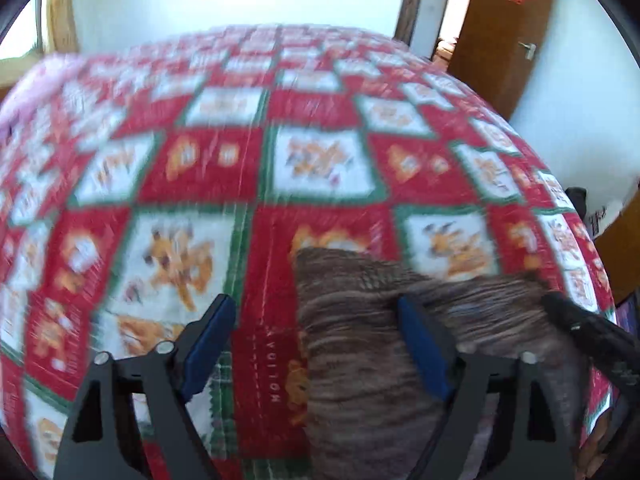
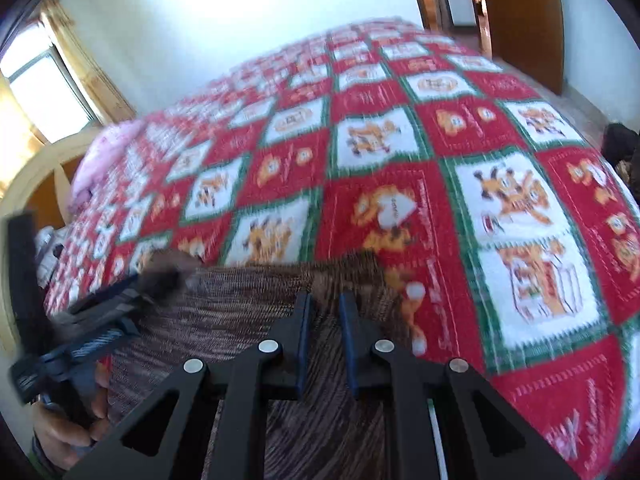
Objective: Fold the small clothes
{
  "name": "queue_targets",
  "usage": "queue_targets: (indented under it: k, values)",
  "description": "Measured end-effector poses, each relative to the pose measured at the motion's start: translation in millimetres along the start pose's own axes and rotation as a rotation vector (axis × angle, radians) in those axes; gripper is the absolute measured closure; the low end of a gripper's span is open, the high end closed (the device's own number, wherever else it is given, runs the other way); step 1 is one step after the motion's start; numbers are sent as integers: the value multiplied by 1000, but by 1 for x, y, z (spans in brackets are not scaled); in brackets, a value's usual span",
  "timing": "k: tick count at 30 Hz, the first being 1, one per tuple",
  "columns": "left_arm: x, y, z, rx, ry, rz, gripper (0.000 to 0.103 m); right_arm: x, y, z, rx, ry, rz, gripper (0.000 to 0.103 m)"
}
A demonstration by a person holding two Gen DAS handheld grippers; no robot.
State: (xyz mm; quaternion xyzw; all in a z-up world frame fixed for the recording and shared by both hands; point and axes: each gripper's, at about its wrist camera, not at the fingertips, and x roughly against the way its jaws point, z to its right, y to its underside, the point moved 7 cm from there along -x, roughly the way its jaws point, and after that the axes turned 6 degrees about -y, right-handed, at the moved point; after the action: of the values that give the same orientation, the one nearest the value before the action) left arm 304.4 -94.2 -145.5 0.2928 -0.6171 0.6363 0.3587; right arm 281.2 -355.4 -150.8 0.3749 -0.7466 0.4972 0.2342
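Observation:
A brown striped knit garment (image 1: 372, 320) lies near the front edge of a bed with a red, white and green checked blanket (image 1: 248, 152). My left gripper (image 1: 316, 324) is open wide; its right finger lies over the garment's left part, its left finger over bare blanket. In the right wrist view the garment (image 2: 240, 300) spreads below my right gripper (image 2: 324, 312), whose jaws stand close together with a narrow gap, over the cloth; I cannot tell if they pinch it. The left gripper also shows in the right wrist view (image 2: 120, 288) at the garment's left corner. Both views are motion-blurred.
A pink pillow (image 2: 104, 156) lies at the bed's far left by a wooden headboard (image 2: 24, 184). A brown door (image 1: 500, 40) stands at the back right. A dark object (image 2: 620, 148) sits beyond the bed's right edge. A hand (image 2: 68, 428) holds the left gripper.

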Motion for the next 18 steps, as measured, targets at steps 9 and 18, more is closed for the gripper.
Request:
queue_targets:
  k: [9,18]
  values:
    - [4,1,-7,-16,7,19,5,-4,-7,11,-103,-54,25,88]
    - [106,62,19,-198,76,106,6,102,59,-39,5,-65,62,87]
